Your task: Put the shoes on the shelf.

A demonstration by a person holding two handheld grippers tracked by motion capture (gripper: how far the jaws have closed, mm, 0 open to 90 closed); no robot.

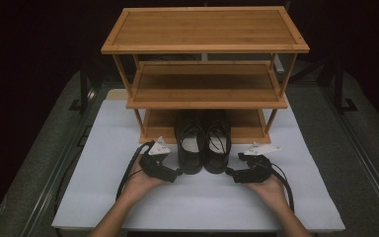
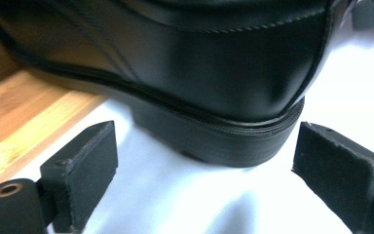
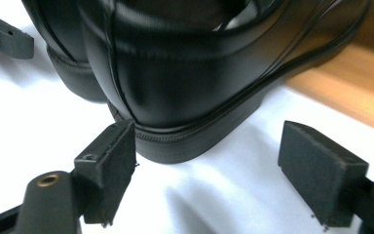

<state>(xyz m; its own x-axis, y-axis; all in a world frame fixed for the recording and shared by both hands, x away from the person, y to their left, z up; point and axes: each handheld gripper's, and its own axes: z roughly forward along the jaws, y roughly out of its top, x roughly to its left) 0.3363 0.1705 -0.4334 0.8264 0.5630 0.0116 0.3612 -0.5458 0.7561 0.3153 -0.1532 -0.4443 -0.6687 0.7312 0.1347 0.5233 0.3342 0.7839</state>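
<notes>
High view dim, dark surround past the tabletop [image 1: 103,197] edges, light falling from above onto wooden rack [image 1: 205,29], gripper views overexposed on white sheet, soft glare on black shoe [image 2: 199,68] leather, near tongs slightly blurred

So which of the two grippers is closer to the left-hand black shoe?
Left. The left gripper sits right beside the left shoe's heel, jaws open. The right gripper lies beyond the right shoe, beside that heel.
</notes>
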